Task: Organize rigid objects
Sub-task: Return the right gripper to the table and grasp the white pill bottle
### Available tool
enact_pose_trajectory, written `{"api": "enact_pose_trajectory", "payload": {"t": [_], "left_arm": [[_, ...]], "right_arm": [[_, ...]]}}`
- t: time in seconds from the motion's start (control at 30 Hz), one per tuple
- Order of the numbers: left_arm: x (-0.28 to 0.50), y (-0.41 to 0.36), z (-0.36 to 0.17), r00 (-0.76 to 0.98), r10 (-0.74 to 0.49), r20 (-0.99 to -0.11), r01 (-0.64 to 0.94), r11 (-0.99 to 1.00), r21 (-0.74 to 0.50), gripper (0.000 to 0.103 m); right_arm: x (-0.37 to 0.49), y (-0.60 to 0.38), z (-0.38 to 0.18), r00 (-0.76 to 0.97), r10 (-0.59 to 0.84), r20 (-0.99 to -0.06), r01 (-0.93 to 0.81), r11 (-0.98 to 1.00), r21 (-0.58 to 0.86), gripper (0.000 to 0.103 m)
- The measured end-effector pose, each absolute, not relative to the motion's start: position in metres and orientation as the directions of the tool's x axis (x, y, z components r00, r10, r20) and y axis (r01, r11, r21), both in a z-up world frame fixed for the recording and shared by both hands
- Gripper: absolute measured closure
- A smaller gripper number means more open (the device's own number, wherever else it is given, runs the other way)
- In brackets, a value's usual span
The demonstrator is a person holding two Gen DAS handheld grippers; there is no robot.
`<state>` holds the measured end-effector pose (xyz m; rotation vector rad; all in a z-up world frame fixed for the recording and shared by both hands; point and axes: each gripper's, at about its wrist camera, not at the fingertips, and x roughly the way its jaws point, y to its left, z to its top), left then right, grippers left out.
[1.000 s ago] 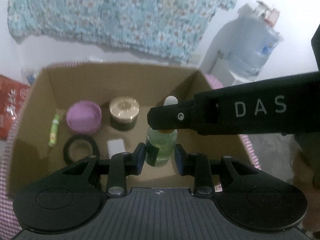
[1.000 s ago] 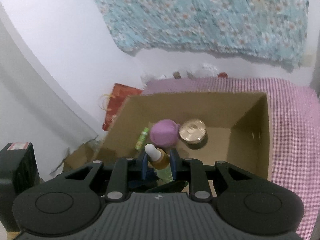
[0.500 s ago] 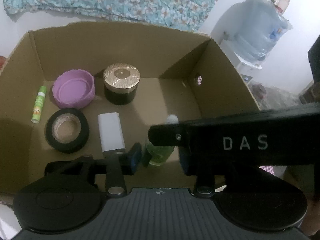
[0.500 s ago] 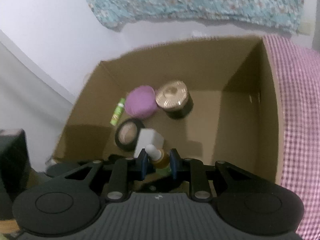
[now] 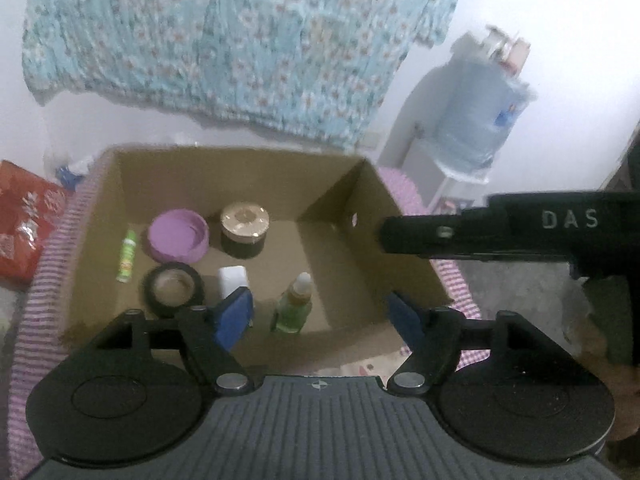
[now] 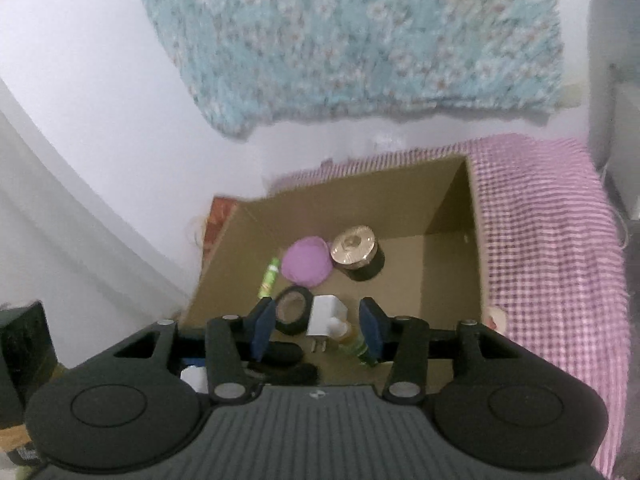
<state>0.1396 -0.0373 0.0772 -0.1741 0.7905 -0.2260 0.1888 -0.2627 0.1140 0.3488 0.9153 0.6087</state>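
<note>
Both jaws stand wide now: my left gripper (image 5: pixel 320 316) holds nothing, and my right gripper (image 6: pixel 318 328), which a second ago pinched the green dropper bottle (image 5: pixel 294 304), has let it go and pulled back above the cardboard box (image 5: pixel 352 200). That bottle now stands upright on the box floor near the front edge, apart from either gripper. Left to right inside the box I see a green tube (image 5: pixel 127 255) by the left wall, a roll of black tape (image 5: pixel 173 289) with a purple lid (image 5: pixel 178 235) behind it, a white charger (image 5: pixel 233 278), a gold-topped jar (image 5: pixel 244 225) toward the back wall, then the bottle. The box sits on a pink checked cloth (image 6: pixel 548 240).
</note>
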Motion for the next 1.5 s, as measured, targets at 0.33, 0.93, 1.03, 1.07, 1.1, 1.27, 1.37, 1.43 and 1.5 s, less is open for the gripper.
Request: {"api": "enact_pose_trajectory", "payload": {"t": [0.33,0.93,1.03,1.07,1.1,1.27,1.37,1.43,1.5], "left_arm": [[0.064,0.007,0.086,0.753,-0.137,-0.644,0.012,0.981,-0.195,0.021],[0.096,0.045,0.024,0.684,-0.054,-0.728,-0.098,0.981,-0.165,0.025],[0.101,0.046,0.015,0.67,-0.063,-0.74,-0.097,0.98,-0.172,0.028],[0.103,0.047,0.012,0.663,-0.066,-0.746,-0.097,0.98,-0.173,0.029],[0.106,0.046,0.011,0.655,-0.066,-0.752,-0.101,0.98,-0.173,0.03],[0.111,0.047,0.002,0.631,-0.08,-0.772,-0.103,0.977,-0.186,0.038],[0.112,0.044,0.001,0.628,-0.075,-0.775,-0.106,0.978,-0.18,0.041],[0.112,0.044,0.001,0.628,-0.07,-0.775,-0.109,0.978,-0.177,0.044],[0.112,0.045,0.002,0.627,-0.069,-0.776,-0.114,0.977,-0.179,0.045]], "right_arm": [[0.129,-0.257,0.106,0.427,0.671,-0.607,-0.274,0.735,0.62,0.043],[0.159,-0.141,0.051,0.223,0.709,-0.669,-0.193,0.705,0.683,0.044],[0.164,-0.133,0.044,0.201,0.706,-0.679,-0.192,0.708,0.679,0.044],[0.165,-0.131,0.041,0.195,0.701,-0.686,-0.192,0.713,0.674,0.045],[0.167,-0.129,0.04,0.189,0.698,-0.69,-0.194,0.716,0.671,0.046],[0.171,-0.123,0.033,0.17,0.695,-0.698,-0.19,0.718,0.669,0.05],[0.174,-0.121,0.031,0.177,0.682,-0.709,-0.192,0.731,0.655,0.052],[0.175,-0.12,0.03,0.175,0.687,-0.706,-0.191,0.727,0.66,0.052],[0.176,-0.12,0.029,0.174,0.691,-0.701,-0.188,0.722,0.666,0.054]]}}
